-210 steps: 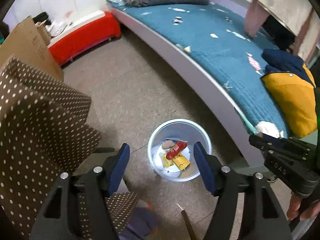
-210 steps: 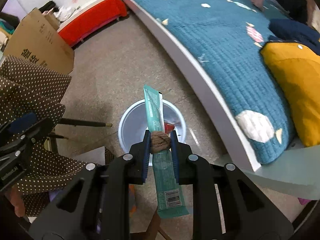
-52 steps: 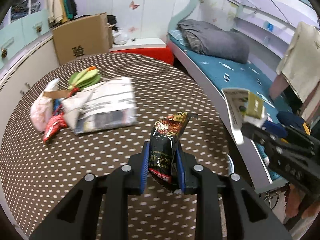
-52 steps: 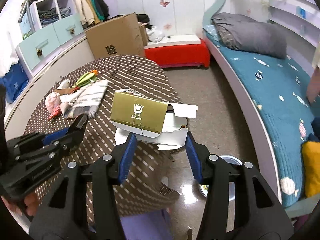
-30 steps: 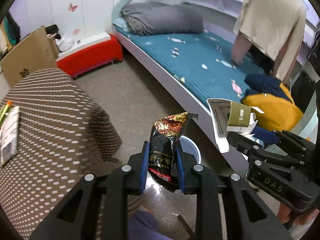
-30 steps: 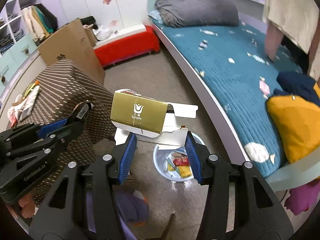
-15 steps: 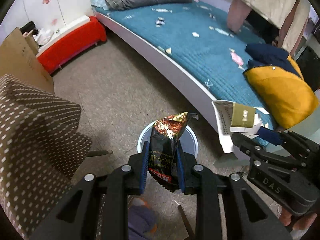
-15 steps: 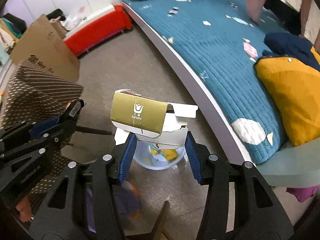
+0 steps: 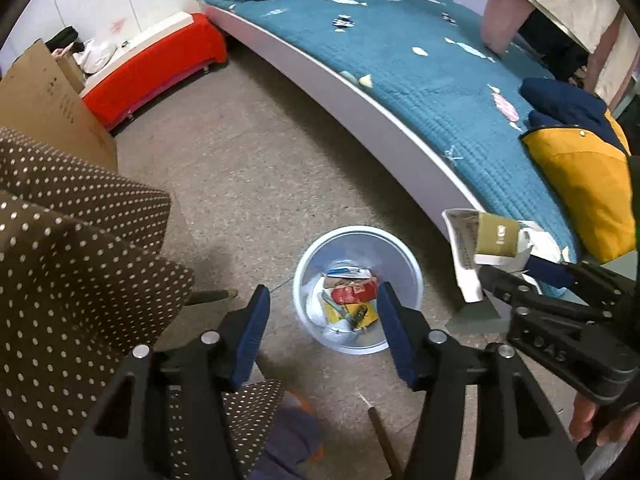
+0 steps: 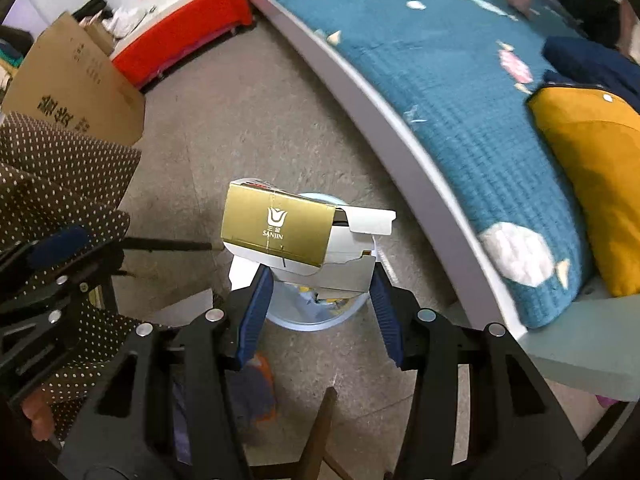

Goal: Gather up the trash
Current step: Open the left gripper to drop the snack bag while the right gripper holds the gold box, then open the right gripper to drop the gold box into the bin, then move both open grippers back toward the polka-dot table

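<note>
A pale blue round trash bin [image 9: 404, 256] stands on the floor with several wrappers inside [image 9: 352, 300]. My left gripper [image 9: 322, 320] is open and empty, right above the bin. My right gripper [image 10: 320, 292] is shut on a gold and white SANJIN carton [image 10: 280, 228], held above the bin [image 10: 304, 322], which it mostly hides. The carton [image 9: 496, 236] and right gripper also show at the right of the left wrist view, beside the bin.
A brown polka-dot tablecloth [image 9: 68, 248] hangs at the left. A bed with a teal cover [image 9: 420, 64] curves along the right, with a yellow cushion [image 9: 580, 184]. A red bench [image 9: 156, 64] and a cardboard box [image 9: 36, 96] stand at the back.
My left gripper has opened and the dark snack bag it held is gone from the jaws. Both views have dropped closer over the bin. The right gripper still holds the carton.
</note>
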`<state>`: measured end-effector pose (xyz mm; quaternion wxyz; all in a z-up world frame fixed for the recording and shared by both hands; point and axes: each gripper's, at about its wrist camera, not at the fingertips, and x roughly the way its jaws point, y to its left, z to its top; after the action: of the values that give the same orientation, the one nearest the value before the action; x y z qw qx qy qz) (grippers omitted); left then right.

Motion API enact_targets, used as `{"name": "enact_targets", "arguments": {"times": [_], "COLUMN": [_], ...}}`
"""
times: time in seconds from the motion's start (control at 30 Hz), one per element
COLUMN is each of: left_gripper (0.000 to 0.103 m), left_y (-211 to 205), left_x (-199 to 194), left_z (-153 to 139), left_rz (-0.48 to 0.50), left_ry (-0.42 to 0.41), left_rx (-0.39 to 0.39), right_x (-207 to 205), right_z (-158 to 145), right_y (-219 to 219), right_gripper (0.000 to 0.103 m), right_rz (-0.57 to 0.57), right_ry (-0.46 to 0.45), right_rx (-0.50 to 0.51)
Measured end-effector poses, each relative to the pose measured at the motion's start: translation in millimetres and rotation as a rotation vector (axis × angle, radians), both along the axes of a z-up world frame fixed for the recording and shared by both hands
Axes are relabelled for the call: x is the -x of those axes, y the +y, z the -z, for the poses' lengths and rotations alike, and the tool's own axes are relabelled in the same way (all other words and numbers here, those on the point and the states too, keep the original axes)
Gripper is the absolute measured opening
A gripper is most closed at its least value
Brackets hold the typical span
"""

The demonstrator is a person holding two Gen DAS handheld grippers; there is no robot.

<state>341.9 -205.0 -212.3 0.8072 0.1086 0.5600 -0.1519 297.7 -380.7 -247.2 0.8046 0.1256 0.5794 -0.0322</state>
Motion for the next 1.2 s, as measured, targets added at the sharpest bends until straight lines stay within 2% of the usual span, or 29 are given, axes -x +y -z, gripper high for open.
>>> {"name": "enact_targets", "arguments": {"times": [0.07,0.1,0.13,0.17,0.33,0.6,0.9,1.2], "left_gripper": [0.055,0.055,0.055,0.055,0.055,0.055,0.055,0.055], "left_y": [6.1,8.6,8.9,10.1,15.8,16.9,26.2,56.1], "left_x": [-1.8,-2.0,-2.2,-1.9,-0.2,6.9,21.4,53.8], "left_z": [0.3,-0.1,-0.4,-1.2,-3.1,-15.7,-41.1,-89.3], "left_rz": [-0.017,-0.016,-0.014,-0.013,-0.023,-0.007,0.010,0.021], "left_ry": [0.005,0.006,0.006,0.001,-0.002,-0.019,-0.048,-0.136], "left_rx": [0.000,0.005,0.007,0.003,0.002,0.032,0.074,0.123], "right_x": [-7.5,-11.2,-15.0,-16.5,-19.2,-4.1,19.5,48.5], "right_z": [1.9,2.0,2.4,2.7,4.6,-6.1,-49.0,-94.2], "right_y": [9.4,12.8,13.7,12.2,1.5,11.9,24.2,51.4], "right_gripper": [0.051,0.067,0.078,0.083,0.083,0.083,0.083,0.083], "right_rz": [-0.028,-0.032,-0.021,0.001,0.039,0.017,0.037,0.052], "right_ry": [0.003,0.004,0.010,0.006,0.015,0.005,-0.074,-0.169], "right_rx": [0.008,0.014,0.025,0.037,0.020,0.029,0.063,0.078]}}
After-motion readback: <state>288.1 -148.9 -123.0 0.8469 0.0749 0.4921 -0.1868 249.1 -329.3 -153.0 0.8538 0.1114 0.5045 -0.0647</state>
